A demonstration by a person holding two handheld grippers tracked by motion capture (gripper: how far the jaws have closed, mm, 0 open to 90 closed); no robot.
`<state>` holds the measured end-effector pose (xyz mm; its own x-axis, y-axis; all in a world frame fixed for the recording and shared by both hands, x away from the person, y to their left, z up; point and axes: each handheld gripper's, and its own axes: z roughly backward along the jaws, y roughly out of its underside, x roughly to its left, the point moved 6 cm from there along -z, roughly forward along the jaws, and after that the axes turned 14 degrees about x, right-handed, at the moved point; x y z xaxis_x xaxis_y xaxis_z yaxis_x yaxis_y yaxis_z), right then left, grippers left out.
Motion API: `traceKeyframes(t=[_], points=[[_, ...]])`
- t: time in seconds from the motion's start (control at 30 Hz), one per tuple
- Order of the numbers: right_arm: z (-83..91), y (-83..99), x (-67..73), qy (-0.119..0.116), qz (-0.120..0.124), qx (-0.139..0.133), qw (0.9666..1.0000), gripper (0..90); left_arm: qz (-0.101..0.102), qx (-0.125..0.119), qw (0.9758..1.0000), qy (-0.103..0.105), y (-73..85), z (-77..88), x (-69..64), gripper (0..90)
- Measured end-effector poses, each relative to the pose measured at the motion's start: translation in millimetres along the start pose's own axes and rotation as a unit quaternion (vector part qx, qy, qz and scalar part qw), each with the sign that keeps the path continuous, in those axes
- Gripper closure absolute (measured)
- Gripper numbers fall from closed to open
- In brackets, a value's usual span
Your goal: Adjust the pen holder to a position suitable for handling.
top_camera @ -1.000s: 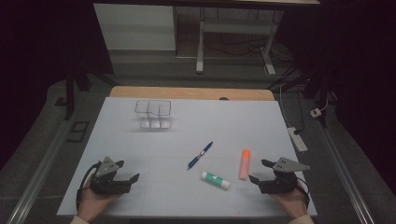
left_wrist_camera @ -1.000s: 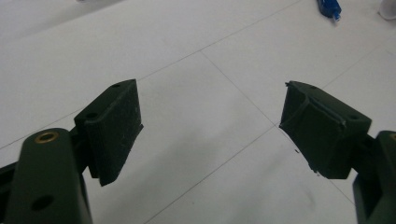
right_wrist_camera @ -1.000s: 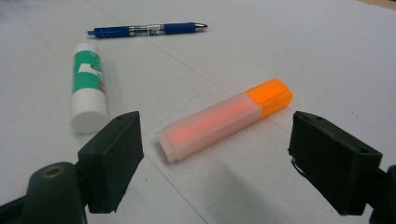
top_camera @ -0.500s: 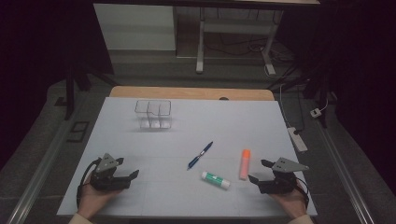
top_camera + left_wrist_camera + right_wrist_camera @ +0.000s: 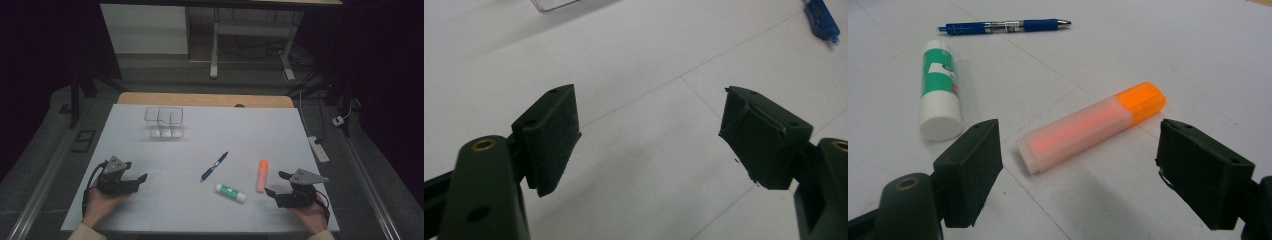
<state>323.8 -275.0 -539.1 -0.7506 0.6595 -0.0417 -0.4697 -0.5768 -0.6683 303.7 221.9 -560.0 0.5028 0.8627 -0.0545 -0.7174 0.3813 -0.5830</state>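
Pre-grasp: right claw spread wide, lined up on the orange highlighter.
Highlighter lies flat on the surface, glue stick beside it; left claw wide, idle. Next: advance, close across barrel.

One pen, one highlighter and one glue stick lie on the tabletop, three loose items toward its near edge. One clear organizer stands toward the far edge, with three compartments. There are two hand-held grippers, the left hand-held gripper near the near left corner and the right hand-held gripper near the near right corner.
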Motion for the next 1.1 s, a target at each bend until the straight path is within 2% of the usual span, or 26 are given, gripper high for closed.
traceKeyframes(t=[0.2, 0.37, 0.73, 0.83, 1.1], points=[[-1.7, 0.5, 0.3, -0.002, 0.001, 0.005, 1.0, 18.0, 0.008, -0.002, 1.0, -0.001, -4.1, -1.2, 8.7, 24.2], [-1.0, -0.1, 0.1, -0.001, 0.002, 0.005, 1.0, 18.0, 0.025, 0.0, 0.9996, -0.01, -9.8, -4.2, 23.5, 25.5], [-1.2, 0.2, 0.1, 0.002, 0.0, 0.005, 1.0, 18.3, 0.044, 0.008, 0.9987, -0.024, -21.1, -13.8, 44.9, 28.2], [-2.2, 0.3, -0.1, 0.002, 0.0, 0.007, 1.0, 18.4, 0.051, 0.007, 0.9983, -0.029, -26.8, -15.9, 53.5, 28.8], [-2.5, 0.4, 0.2, 0.0, 0.001, 0.007, 1.0, 18.7, 0.061, 0.005, 0.9976, -0.033, -40.5, -20.2, 66.3, 30.9]])
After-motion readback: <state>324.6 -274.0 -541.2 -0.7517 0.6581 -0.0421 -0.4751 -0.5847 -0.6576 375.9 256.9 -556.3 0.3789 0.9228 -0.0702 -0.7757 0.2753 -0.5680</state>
